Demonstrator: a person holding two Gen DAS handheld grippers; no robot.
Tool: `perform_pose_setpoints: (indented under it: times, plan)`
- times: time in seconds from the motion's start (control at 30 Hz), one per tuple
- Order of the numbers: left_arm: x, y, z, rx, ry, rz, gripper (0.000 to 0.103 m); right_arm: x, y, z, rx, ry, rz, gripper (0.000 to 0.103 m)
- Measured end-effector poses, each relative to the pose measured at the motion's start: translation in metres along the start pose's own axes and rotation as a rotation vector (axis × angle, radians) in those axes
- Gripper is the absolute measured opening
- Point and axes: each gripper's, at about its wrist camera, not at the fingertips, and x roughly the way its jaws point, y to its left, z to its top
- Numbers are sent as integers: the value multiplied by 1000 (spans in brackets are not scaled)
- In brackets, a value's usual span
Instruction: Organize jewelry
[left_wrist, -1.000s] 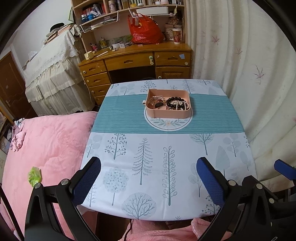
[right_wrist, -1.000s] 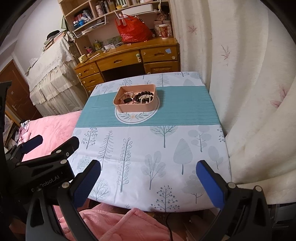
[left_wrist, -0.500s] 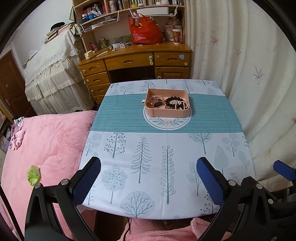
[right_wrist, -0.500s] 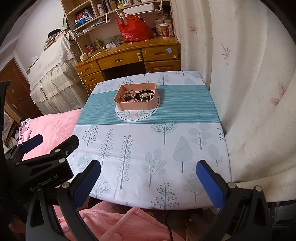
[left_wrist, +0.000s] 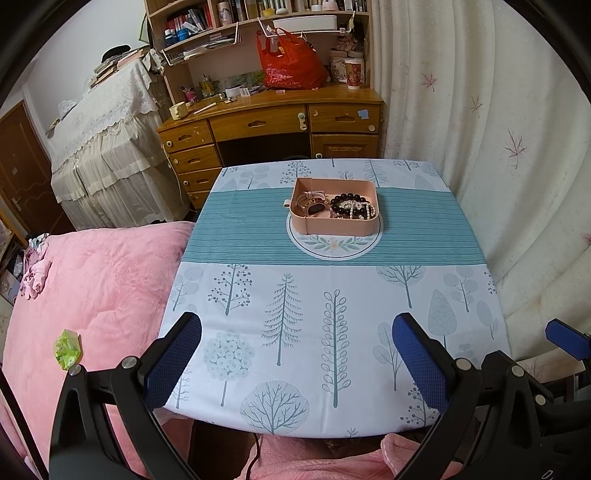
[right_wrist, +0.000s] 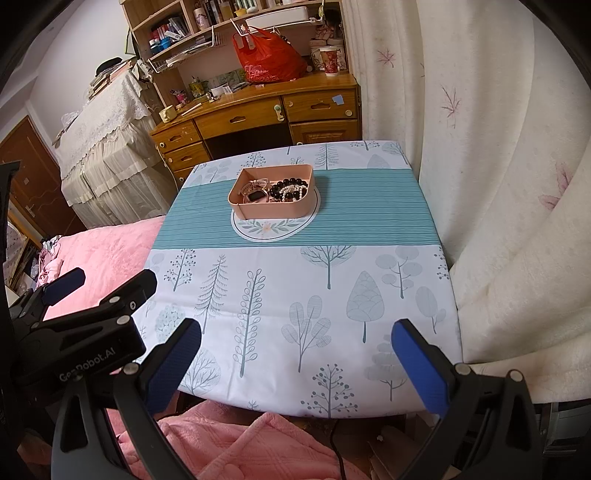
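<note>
Near table (left_wrist: 332, 332) edge, spread empty grippers (left_wrist: 295, 354)

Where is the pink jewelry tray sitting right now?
In both wrist views the pink jewelry tray sits mid-table on the teal stripe, overlapping the round floral emblem, far beyond both open claws.

The tray's (left_wrist: 334, 225) near wall hides its floor and the lower part of the jewelry; the beads (left_wrist: 352, 207) and watch (left_wrist: 314, 207) lie tangled, and how many pieces there are is too small to tell. The table's (left_wrist: 332, 306) near edge hides its legs, and the curtain (left_wrist: 517, 147) covers whatever is past its right edge. Both grippers' bodies are cut off by the bottom edge in each wrist view. In the left view, only one blue tip of the right gripper (left_wrist: 567, 341) shows at the right edge. Book titles on the shelf (left_wrist: 258, 11) are too small to read
</note>
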Motion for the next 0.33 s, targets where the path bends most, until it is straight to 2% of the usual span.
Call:
perform_pose_setpoints:
  times: [0.33]
  plan:
    - [-1, 0, 1, -2, -6, 3, 102, 0, -1, 0, -1, -1, 1, 103]
